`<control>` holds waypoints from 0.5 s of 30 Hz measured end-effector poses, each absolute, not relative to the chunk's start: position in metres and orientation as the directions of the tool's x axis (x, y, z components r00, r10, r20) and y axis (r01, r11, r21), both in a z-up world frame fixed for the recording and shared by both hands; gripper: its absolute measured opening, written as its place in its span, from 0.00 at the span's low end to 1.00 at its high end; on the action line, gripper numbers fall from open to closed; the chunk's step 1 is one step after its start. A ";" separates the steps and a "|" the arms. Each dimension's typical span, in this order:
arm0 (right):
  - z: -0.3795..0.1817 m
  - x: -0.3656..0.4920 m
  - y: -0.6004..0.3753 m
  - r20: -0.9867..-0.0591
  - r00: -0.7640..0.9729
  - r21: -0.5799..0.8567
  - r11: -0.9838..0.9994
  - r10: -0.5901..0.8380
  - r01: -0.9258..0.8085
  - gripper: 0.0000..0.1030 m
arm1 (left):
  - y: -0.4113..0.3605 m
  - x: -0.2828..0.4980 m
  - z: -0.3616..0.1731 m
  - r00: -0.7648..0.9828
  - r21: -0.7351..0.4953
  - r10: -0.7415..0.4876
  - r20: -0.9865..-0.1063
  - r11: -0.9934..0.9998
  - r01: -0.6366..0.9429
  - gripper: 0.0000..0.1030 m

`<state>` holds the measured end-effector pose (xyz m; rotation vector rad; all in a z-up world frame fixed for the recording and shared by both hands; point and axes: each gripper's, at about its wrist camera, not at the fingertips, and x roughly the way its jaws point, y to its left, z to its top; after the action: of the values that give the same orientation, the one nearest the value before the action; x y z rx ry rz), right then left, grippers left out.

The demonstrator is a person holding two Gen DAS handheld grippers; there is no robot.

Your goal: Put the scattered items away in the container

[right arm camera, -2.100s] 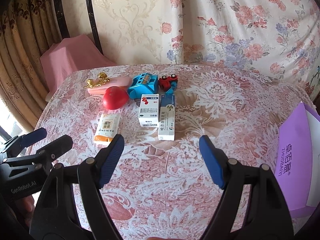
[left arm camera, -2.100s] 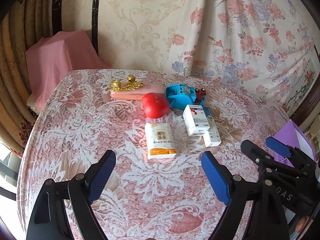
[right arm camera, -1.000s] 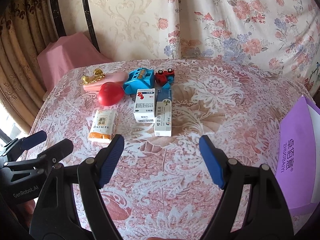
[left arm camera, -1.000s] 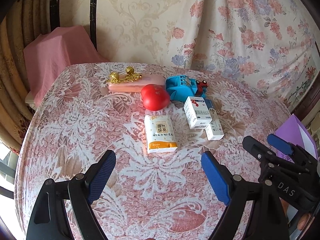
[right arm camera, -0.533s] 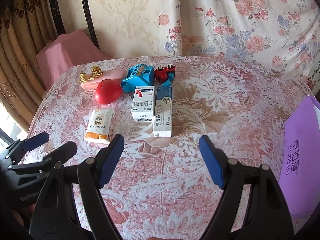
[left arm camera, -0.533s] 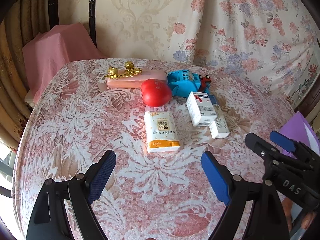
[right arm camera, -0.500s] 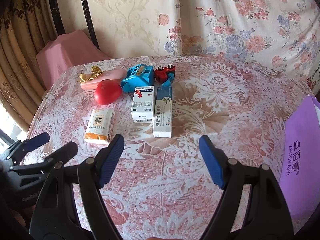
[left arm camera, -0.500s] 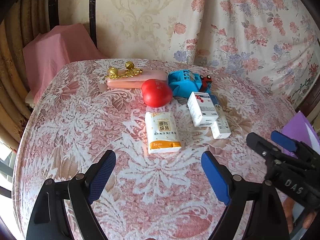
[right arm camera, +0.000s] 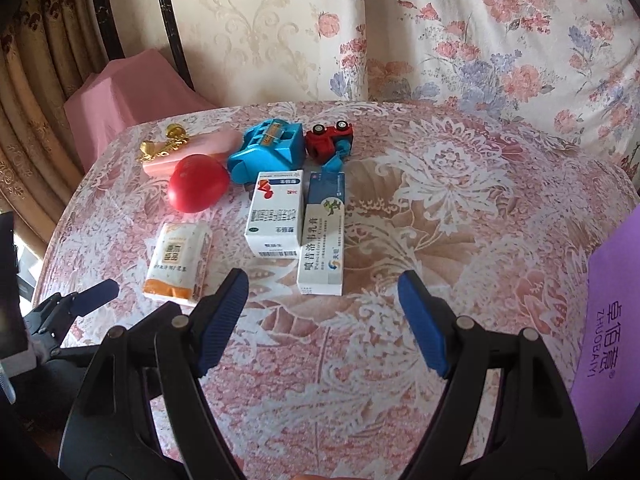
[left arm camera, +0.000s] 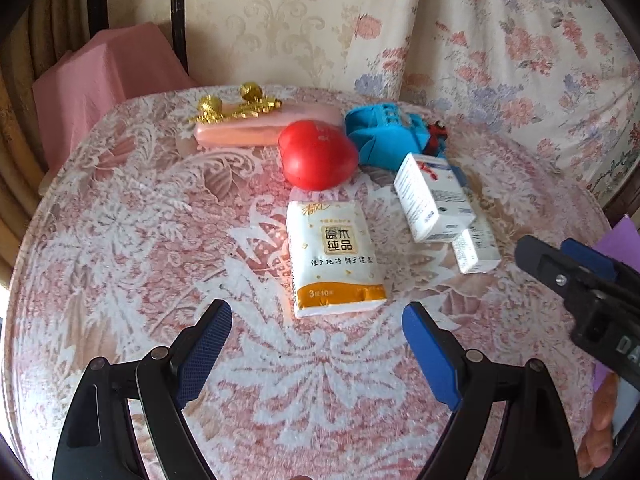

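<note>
the left hand-held gripper (left arm camera: 314,356) hangs spread wide above the table (left arm camera: 120,240), empty and touching nothing, just short of one tissue pack (left arm camera: 334,256). the right hand-held gripper (right arm camera: 322,320) is likewise spread and empty, just short of two medicine boxes: a white one (right arm camera: 274,220) and a slimmer cream box (right arm camera: 323,240) touching it. behind lie one pink case (right arm camera: 192,154), one red heart (right arm camera: 197,188), one blue toy truck (right arm camera: 266,152) and one red toy car (right arm camera: 330,140). the one purple container (right arm camera: 608,320) sits at the far right.
</note>
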<state>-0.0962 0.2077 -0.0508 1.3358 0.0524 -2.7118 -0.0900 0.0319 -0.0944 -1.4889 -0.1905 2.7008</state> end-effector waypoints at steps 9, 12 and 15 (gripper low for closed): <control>-0.062 -0.111 0.203 -0.799 -0.594 0.015 -0.991 -0.090 0.130 0.77 | 0.037 -0.110 -0.115 -0.512 -0.087 0.053 -0.858 -0.995 0.043 0.85; -0.066 -0.116 0.196 -0.801 -0.592 0.010 -0.990 -0.091 0.138 0.77 | 0.040 -0.111 -0.116 -0.515 -0.051 0.026 -0.857 -0.998 0.035 0.73; -0.069 -0.122 0.190 -0.803 -0.589 0.006 -0.989 -0.092 0.146 0.77 | 0.036 -0.109 -0.114 -0.520 -0.029 0.007 -0.854 -0.999 0.036 0.55</control>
<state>-0.1216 0.1897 -0.0688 1.3511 0.0906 -2.6861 -0.1087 0.0364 -0.1136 -1.5464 -0.0681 2.7529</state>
